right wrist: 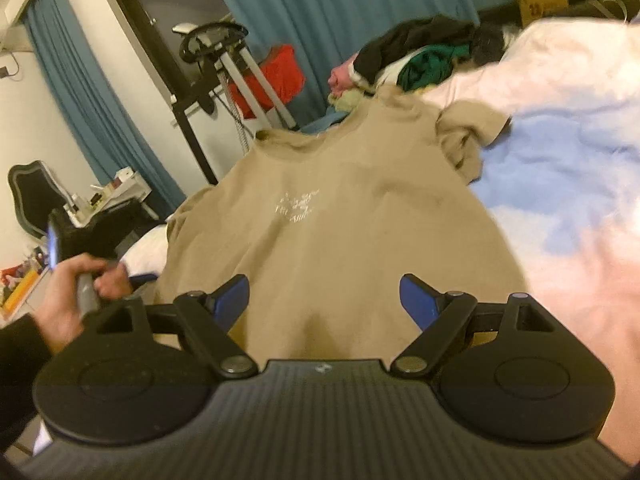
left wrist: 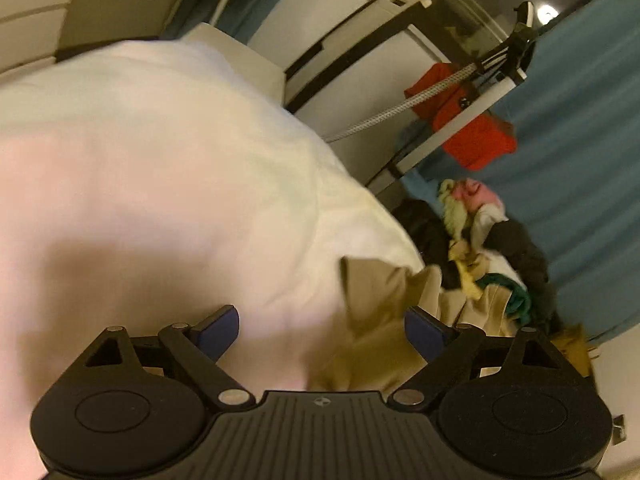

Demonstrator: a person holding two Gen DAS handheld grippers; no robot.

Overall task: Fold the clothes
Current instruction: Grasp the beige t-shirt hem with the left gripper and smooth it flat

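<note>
A tan sweatshirt (right wrist: 328, 216) with a small white chest print lies spread on the bed, neck end far from me, one sleeve bunched at the upper right. My right gripper (right wrist: 324, 300) is open and empty, just above the sweatshirt's near hem. My left gripper (left wrist: 322, 330) is open and empty over the bed, its right finger near a crumpled part of the tan sweatshirt (left wrist: 384, 320). In the right wrist view a hand (right wrist: 76, 292) holds the left gripper's handle at the far left.
The bed has a white, pink and pale blue cover (right wrist: 568, 184). A pile of mixed clothes (right wrist: 420, 56) lies at its far end and shows in the left wrist view (left wrist: 488, 248). Blue curtains (right wrist: 340, 4), a garment steamer stand (right wrist: 236, 68), a red cloth (right wrist: 276, 80) and a cluttered desk (right wrist: 104, 200) stand beyond.
</note>
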